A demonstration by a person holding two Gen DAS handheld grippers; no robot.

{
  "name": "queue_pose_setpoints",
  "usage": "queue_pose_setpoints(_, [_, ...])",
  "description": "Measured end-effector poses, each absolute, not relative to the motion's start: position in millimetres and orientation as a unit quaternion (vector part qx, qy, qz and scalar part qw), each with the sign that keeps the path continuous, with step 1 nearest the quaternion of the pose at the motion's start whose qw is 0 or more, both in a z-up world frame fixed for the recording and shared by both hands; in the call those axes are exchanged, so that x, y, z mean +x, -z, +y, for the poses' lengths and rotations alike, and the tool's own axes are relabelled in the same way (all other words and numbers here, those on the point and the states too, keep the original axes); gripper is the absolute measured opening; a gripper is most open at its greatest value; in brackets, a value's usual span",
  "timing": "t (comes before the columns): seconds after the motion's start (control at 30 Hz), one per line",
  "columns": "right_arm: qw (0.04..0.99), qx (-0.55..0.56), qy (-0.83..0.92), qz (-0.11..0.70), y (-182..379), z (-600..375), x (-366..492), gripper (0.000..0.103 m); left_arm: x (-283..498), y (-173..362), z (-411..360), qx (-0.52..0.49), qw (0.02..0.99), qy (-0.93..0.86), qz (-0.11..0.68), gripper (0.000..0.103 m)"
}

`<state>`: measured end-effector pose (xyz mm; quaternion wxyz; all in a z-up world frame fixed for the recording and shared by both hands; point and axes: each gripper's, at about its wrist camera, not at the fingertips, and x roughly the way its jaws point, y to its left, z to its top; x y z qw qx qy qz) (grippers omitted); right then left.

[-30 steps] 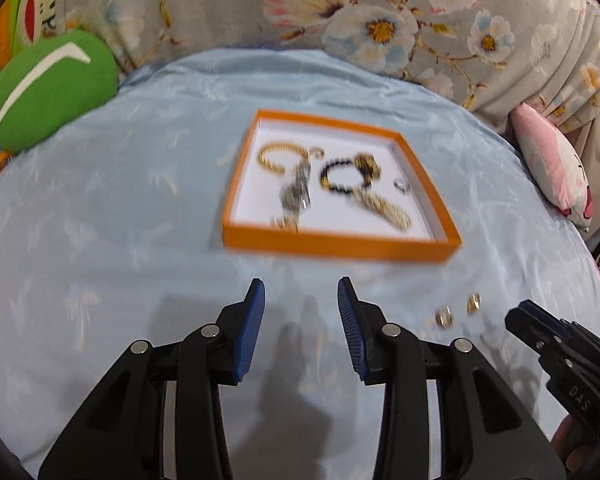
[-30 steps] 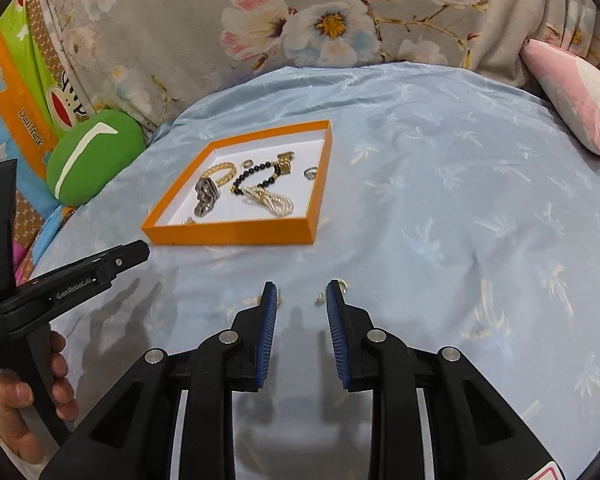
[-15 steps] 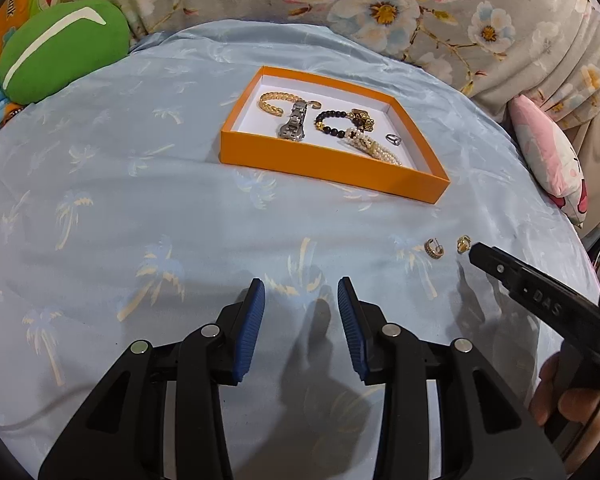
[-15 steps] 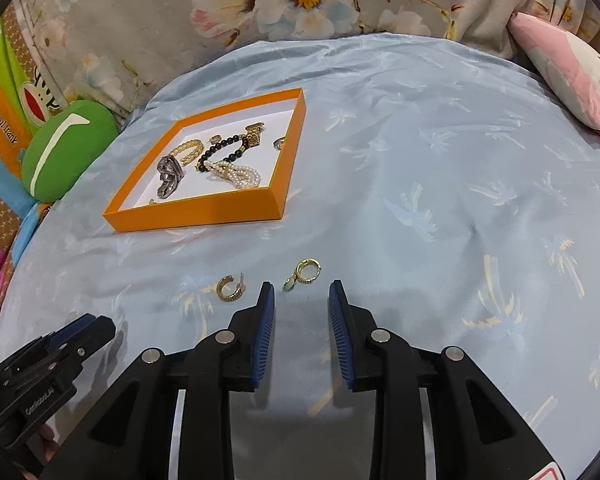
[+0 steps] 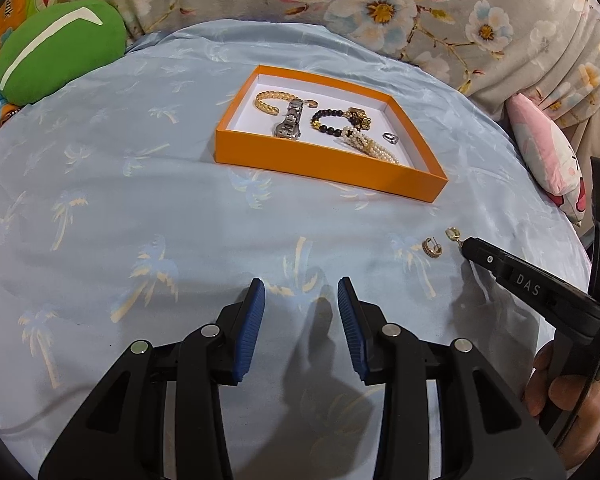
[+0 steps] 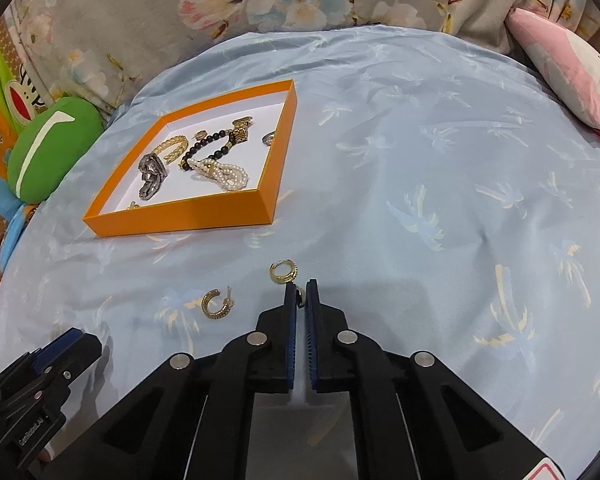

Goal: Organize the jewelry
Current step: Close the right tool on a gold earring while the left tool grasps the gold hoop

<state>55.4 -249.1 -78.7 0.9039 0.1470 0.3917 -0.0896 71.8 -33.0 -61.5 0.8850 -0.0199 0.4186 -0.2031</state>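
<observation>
hoop (image 6: 284, 273): small gold earring on the blue sheet (image 6: 440, 168), in front of the tray's near corner; it lies at the tips of the right tool (image 6: 301, 294).
right tool: its jaws have just been closing and now stand nearly together, with a small gold bit, seemingly the hoop's post or clasp, caught between the tips; most of the ring sticks out beyond them.
half-hoop (image 6: 217, 305): second gold earring, loose on the sheet, just left of the right tool and apart from the hoop.
left tool (image 5: 301, 300): jaws part open, nothing between them, hovering over bare sheet well left of the earrings.
tray (image 6: 180, 222): orange, shallow, already holding bracelets, a watch and a ring; likely where the earrings go.
handling: both earrings look very light, stiff and smooth, so liable to pivot or slip out of a pinch by one thin end.
hold: across the ring's band looks surer than on the post.
sheet: soft and creased, so it gives under the tips and may get pinched along with the metal.
</observation>
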Motion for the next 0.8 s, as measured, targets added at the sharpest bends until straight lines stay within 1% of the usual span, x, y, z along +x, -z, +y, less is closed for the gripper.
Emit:
queue_pose_setpoints(0.23, [0.907, 0.161, 0.090, 0.379, 71, -257, 36, 0.004, 71, 50, -63, -0.019, 0.879, 0.236, 0.415, 0.037])
queue_pose_setpoints(0.33, [0.909, 0.171, 0.090, 0.369, 66, -263, 23, 0.004, 72, 47, -84, -0.009, 0.875, 0.253, 0.414, 0.044])
queue_pose_setpoints(0.37, [0.909, 0.174, 0.091, 0.367, 65, -264, 19, 0.004, 73, 46, -93, -0.003, 0.873, 0.258, 0.413, 0.049])
queue_pose_setpoints(0.4, [0.910, 0.176, 0.091, 0.366, 64, -266, 16, 0.004, 74, 47, -99, 0.003, 0.872, 0.263, 0.413, 0.052])
queue_pose_setpoints(0.43, [0.910, 0.177, 0.091, 0.364, 63, -268, 14, 0.004, 77, 48, -108, 0.010, 0.871, 0.266, 0.413, 0.053])
queue_pose_setpoints(0.6, [0.910, 0.183, 0.090, 0.360, 60, -273, 3, 0.004, 89, 54, -136, 0.016, 0.862, 0.277, 0.425, 0.053])
queue_pose_setpoints(0.8, [0.912, 0.188, 0.090, 0.354, 57, -278, -1, 0.004, 88, 62, -156, 0.056, 0.864, 0.274, 0.418, 0.052])
